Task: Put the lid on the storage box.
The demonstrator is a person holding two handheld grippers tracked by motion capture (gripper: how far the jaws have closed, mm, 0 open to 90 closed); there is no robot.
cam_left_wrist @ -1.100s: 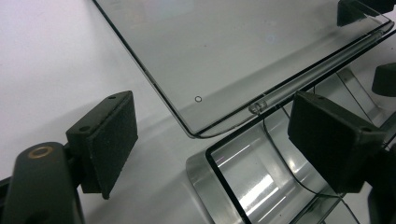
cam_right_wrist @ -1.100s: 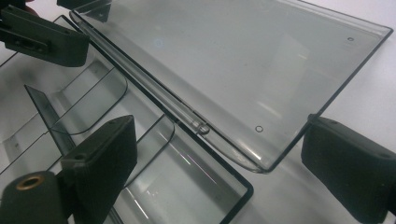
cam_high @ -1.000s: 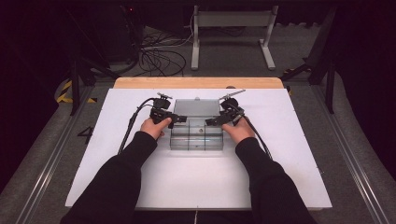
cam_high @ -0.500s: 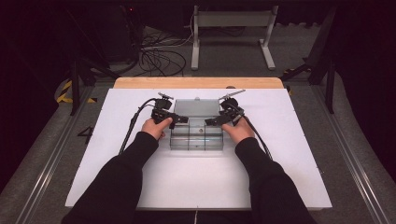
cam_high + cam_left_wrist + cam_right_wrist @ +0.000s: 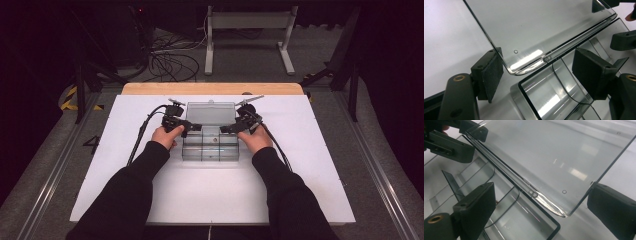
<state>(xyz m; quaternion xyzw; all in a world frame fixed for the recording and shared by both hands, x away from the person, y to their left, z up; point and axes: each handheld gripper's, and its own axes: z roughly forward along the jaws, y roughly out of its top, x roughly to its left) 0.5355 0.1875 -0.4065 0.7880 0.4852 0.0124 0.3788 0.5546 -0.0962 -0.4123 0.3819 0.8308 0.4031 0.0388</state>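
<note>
A clear plastic compartment box (image 5: 210,150) sits mid-table with its hinged lid (image 5: 210,112) standing open toward the back. My left gripper (image 5: 195,127) is at the box's rear left corner. In the left gripper view the lid's corner (image 5: 524,60) lies between the jaws of the left gripper (image 5: 541,72); one pad (image 5: 490,75) is beside the lid's edge and the other is apart from it. These jaws have just been closing a little around that corner. My right gripper (image 5: 226,129) mirrors it at the rear right, and the right gripper (image 5: 544,207) stands open around the lid's other corner (image 5: 564,207).
The box rests on a white board (image 5: 300,190) with a wooden strip (image 5: 210,88) along its far edge. Behind the table are cables (image 5: 170,60) on the floor and a metal stand (image 5: 247,30). The box's curved dividers (image 5: 564,82) lie just below the jaws.
</note>
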